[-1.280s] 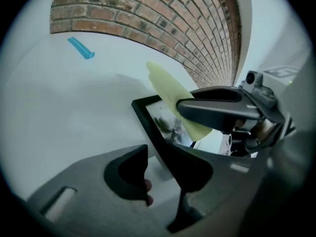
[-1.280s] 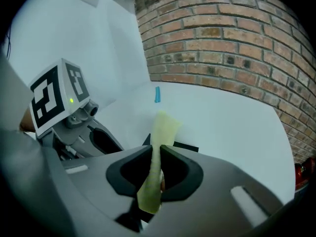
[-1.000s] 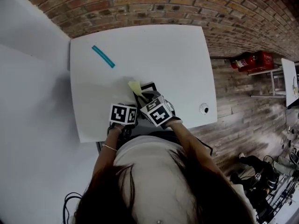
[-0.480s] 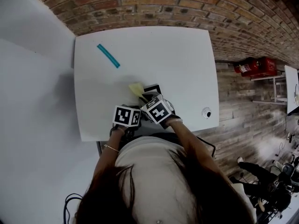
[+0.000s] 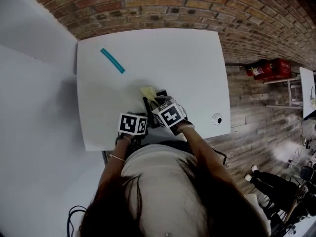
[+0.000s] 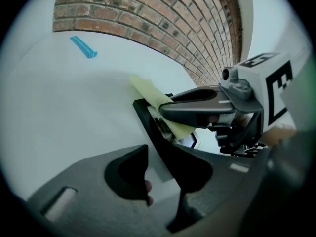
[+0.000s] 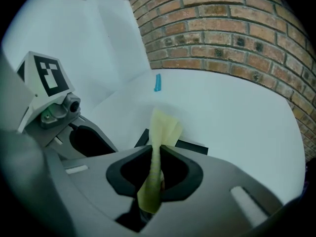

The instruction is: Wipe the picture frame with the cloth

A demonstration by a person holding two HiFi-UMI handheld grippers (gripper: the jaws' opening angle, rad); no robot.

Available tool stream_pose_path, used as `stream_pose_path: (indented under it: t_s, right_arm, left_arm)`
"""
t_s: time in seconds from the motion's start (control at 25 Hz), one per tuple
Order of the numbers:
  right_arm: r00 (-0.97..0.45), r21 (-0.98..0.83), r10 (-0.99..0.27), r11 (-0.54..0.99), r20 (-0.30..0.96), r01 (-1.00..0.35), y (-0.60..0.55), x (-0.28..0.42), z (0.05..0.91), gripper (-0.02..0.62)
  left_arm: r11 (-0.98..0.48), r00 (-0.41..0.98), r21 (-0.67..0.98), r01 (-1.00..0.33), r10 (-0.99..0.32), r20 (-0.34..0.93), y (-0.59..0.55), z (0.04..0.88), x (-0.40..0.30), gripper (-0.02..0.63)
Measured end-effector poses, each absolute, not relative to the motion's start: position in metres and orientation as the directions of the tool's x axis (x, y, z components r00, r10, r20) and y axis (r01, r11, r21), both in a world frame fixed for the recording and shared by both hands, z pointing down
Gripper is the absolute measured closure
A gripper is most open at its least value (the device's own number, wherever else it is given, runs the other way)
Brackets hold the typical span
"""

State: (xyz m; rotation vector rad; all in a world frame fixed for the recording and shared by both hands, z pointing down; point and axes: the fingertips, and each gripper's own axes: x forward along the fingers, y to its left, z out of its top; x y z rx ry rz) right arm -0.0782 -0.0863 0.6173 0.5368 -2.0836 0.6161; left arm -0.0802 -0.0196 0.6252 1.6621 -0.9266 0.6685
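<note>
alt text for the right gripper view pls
The right gripper has its jaws shut on a yellow cloth, whose free end sticks up over a black frame on a white table. The left gripper sits at the left, a blue strip lies farther back, and a brick wall stands behind.

A loft-style workspace: brick wall (image 5: 197,4), plank floor (image 5: 256,110) (fire extinguisher (image 5: 269,65) nearby), white table (image 5: 173,58).

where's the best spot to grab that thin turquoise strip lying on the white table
Probably the middle of the thin turquoise strip, from straight above with jaws across its narrow width. It lies flat and diagonal on the white table, long and slim, with bare surface on both sides for the jaws.
</note>
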Motion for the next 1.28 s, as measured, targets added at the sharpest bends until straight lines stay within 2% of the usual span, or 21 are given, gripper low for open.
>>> stream_pose_path:
  t_s: [0.56,1.28]
  right_arm:
    - [-0.484,-0.21,-0.227,0.692,0.845,-0.691,-0.109,-0.047,0.619,0.548]
    - [-0.448,-0.164,-0.332,0.622,0.83,-0.765,-0.129,-0.021,0.605,0.549]
  left_arm:
    - [-0.129,0.54,0.525,-0.841,-0.244,0.805,-0.02,0.625,-0.081,0.482]
    - [-0.123,0.547,0.534,-0.837,-0.245,0.801,-0.02,0.625,-0.081,0.483]
